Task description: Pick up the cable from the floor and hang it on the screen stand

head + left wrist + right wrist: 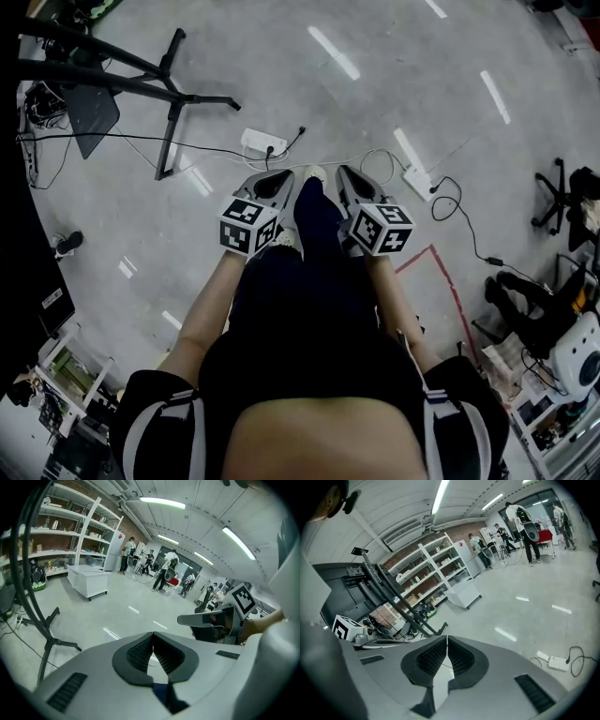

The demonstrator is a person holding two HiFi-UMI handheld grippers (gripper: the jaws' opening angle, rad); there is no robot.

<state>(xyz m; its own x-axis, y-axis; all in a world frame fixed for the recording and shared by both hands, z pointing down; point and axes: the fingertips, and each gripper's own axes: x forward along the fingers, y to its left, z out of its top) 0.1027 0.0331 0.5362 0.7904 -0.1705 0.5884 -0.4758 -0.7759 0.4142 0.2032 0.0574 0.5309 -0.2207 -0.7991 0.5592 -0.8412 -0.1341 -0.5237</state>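
Two grey plastic graspers, left tongs [284, 175] and right tongs [345, 172], each with ribbed black pads pressed together on nothing; thin dark cable [211, 150] lies on glossy grey floor [281, 75], passing black tubular screen stand [173, 94] toward white power strip [263, 142]

The floor [394, 84] is being viewed steeply from above by the head camera, over the person's torso [309, 412]. Each gripper camera is being held close behind its own jaws and is being aimed low across the hall. The screen stand [173, 89] is being caught in all three views, and the shelving [79, 536] in both gripper views.
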